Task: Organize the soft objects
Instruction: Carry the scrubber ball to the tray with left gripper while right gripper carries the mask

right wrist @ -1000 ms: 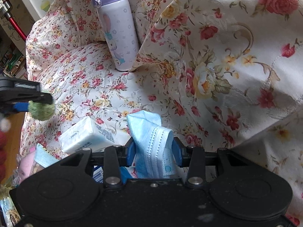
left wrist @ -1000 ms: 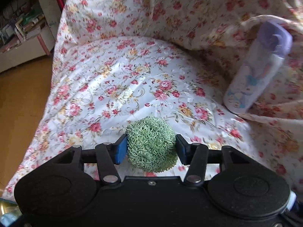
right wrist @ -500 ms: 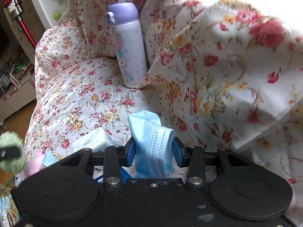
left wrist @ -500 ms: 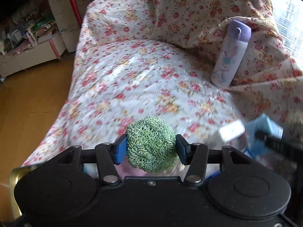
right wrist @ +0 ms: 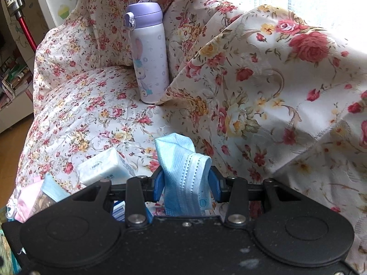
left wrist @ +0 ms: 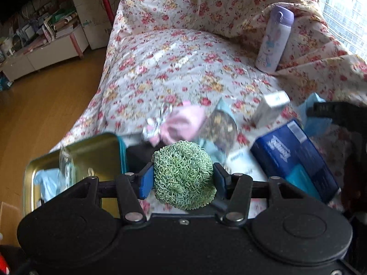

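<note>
Left gripper (left wrist: 183,178), right gripper (right wrist: 187,183): matte black housings, round caps, silver screws, blue finger pads (left wrist: 146,181).

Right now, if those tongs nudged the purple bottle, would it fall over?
Probably. The bottle is tall and narrow, standing on a soft quilt, so its footing looks shaky. The draped cloth beside it might catch it. Being round, it could roll once down.

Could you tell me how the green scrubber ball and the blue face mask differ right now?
The green scrubber ball is round and made of curly loops; the blue face mask is flat pleated fabric, folded over. The ball sits in the left hand-held gripper, the mask in the right hand-held gripper. Both are soft and clamped.
</note>
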Action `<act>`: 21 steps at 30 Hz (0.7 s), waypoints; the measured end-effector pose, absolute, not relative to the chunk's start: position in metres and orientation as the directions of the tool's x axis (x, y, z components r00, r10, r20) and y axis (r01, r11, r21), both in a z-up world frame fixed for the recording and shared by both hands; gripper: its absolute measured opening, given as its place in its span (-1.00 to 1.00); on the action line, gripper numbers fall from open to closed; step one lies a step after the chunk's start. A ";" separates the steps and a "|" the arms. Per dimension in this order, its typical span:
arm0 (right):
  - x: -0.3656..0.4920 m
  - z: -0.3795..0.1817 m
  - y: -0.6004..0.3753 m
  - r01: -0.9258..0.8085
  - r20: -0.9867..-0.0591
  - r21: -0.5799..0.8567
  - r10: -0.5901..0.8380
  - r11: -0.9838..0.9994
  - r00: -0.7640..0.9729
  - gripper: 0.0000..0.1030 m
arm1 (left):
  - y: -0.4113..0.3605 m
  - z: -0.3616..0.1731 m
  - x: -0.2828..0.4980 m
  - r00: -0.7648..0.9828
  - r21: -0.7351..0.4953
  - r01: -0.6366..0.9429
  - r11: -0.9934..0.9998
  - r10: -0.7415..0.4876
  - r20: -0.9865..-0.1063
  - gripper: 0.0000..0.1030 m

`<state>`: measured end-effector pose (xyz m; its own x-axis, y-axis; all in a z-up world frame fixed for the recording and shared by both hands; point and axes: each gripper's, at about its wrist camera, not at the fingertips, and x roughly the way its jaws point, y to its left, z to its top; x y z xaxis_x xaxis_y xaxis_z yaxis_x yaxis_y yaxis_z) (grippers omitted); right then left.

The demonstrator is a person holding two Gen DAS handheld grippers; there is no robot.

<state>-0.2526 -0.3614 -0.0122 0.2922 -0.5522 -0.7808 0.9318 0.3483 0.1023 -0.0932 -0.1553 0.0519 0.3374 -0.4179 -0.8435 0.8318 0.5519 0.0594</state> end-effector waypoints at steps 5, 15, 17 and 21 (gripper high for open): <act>-0.251 -0.009 -0.353 0.934 -0.778 0.062 -0.569 0.351 0.265 -0.22 | -0.130 0.050 -0.099 0.330 0.044 0.824 0.565 -0.415 -0.848 0.00; -0.274 0.018 -0.333 0.939 -0.721 0.127 -0.620 0.320 0.308 -0.22 | -0.076 0.047 -0.082 0.345 0.007 0.768 0.640 -0.405 -0.847 0.00; -0.278 0.027 -0.324 0.938 -0.693 0.126 -0.648 0.322 0.316 -0.22 | -0.066 0.046 -0.075 0.357 0.005 0.750 0.661 -0.399 -0.845 0.00; -0.285 0.040 -0.308 0.938 -0.655 0.132 -0.682 0.321 0.326 -0.22 | -0.041 0.042 -0.057 0.385 0.001 0.706 0.708 -0.382 -0.840 0.00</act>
<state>-0.2848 -0.3082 0.0399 0.3260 -0.6815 -0.6552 0.9377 0.3211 0.1325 -0.0570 -0.0413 0.0423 0.3848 -0.3823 -0.8401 0.7060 0.7082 0.0011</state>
